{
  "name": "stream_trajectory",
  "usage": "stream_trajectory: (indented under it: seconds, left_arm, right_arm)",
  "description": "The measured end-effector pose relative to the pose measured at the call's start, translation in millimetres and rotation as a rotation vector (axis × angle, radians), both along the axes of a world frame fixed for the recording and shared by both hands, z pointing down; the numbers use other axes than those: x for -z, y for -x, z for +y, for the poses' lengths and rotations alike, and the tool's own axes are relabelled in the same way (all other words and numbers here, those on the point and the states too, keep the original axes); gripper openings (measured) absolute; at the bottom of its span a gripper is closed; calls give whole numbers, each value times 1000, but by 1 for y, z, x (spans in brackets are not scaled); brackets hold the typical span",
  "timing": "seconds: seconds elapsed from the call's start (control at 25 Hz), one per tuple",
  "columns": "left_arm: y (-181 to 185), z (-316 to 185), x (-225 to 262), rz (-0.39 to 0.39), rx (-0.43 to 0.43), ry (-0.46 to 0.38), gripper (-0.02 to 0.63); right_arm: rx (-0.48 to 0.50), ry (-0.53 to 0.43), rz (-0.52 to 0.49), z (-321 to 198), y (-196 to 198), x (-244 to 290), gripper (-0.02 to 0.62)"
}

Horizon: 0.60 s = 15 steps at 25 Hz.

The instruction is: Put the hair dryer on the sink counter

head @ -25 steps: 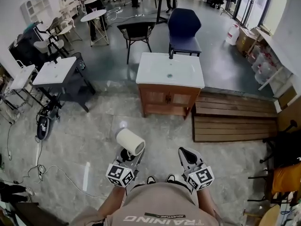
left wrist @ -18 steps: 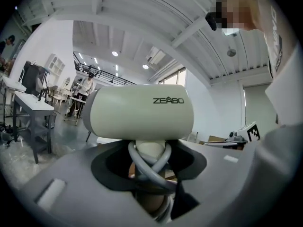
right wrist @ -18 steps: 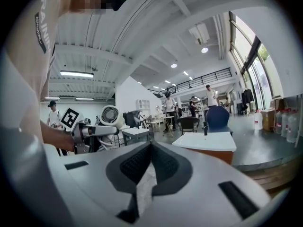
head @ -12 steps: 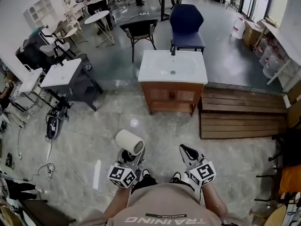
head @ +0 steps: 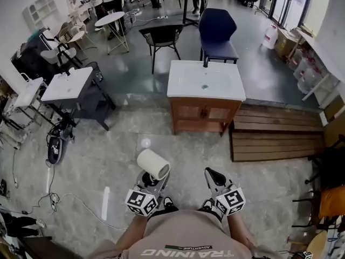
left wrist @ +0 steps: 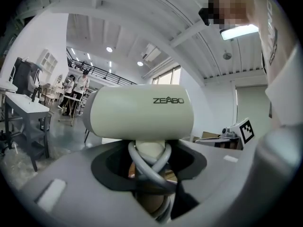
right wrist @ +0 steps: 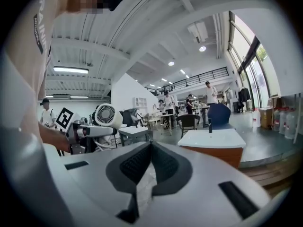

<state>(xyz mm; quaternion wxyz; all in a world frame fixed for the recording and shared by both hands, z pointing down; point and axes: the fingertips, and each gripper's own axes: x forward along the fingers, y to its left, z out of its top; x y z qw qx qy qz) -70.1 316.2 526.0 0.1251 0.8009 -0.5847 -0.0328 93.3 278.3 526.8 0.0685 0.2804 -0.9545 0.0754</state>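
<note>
A cream hair dryer (head: 153, 164) with its grey cord wound round the handle stands upright in my left gripper (head: 151, 178), whose jaws are shut on the handle. In the left gripper view the hair dryer's barrel (left wrist: 142, 112) lies crosswise above the jaws, handle and cord pinched below. My right gripper (head: 211, 175) is beside it, shut and empty; its pads (right wrist: 150, 145) meet. The sink counter (head: 186, 77), a white top on a wooden cabinet, stands across the floor ahead, well beyond both grippers. From the right gripper view I see the hair dryer (right wrist: 106, 115) at left and the sink counter (right wrist: 215, 138) at right.
A second white sink stand (head: 64, 84) is at left, with a scooter (head: 54, 147) and cables on the floor below it. A black chair (head: 161, 36) and a blue armchair (head: 215, 28) stand behind the counter. A low wooden platform (head: 275, 139) lies to its right.
The view has swung a little, so the sink counter sits slightly further right in it. Both grippers keep their places, and the hair dryer stays held in the left one.
</note>
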Motion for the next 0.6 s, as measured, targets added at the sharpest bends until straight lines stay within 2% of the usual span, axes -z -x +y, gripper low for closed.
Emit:
stream_trajectory:
  seconds: [0.12,0.28,0.44,0.6]
  left_arm:
    - [38,0,-1,-2,-12,-24,215]
    - [72,0,-10,6,-48,7,215]
    - [91,-7,-8,0,-51,0,215]
    - [102,-20,-2,41,-31,-8,215]
  right_arm:
    - [-12,1,-7,1,40,-4,6]
    - [-40,2,-26,0,77,1,6]
    - [-37,4,-2,2,91,2,6]
    - [-67,28,2,-7,92,3,6]
